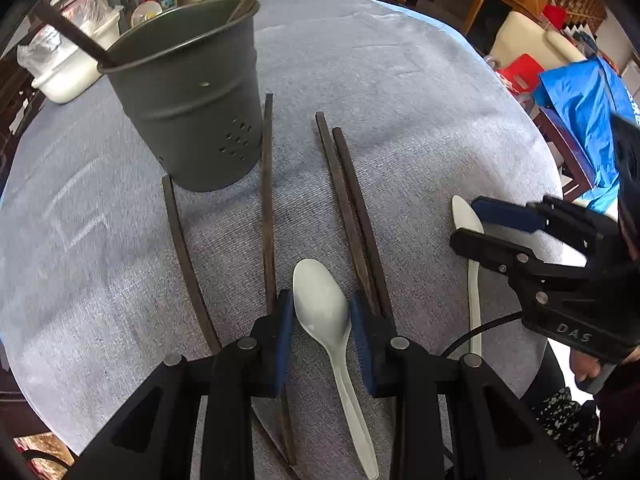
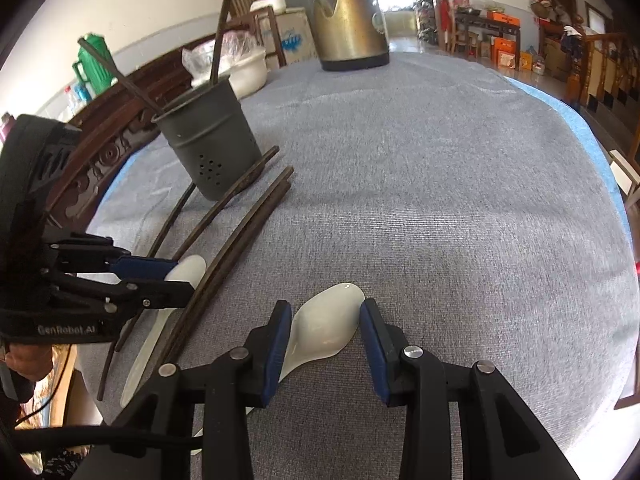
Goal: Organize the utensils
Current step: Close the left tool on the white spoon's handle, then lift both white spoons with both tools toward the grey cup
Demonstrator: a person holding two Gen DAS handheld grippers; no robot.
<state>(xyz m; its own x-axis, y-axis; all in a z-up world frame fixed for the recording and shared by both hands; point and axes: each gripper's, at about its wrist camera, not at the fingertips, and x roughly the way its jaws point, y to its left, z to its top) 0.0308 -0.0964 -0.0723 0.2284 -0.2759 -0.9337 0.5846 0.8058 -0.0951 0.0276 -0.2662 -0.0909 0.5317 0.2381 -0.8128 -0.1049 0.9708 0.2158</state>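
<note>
The left gripper [image 1: 322, 334] is spread wide, its blue pads either side of a white spoon [image 1: 322, 308] lying on the grey tablecloth [image 1: 400, 100]. The right gripper [image 2: 324, 344] is likewise released around a second spoon [image 2: 326, 322]. Dark chopsticks [image 1: 348, 208] lie beside a grey metal cup [image 1: 192, 92] holding more.

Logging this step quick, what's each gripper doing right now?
Left gripper: open, straddling a white spoon.
Right gripper: open, around the other spoon.
</note>
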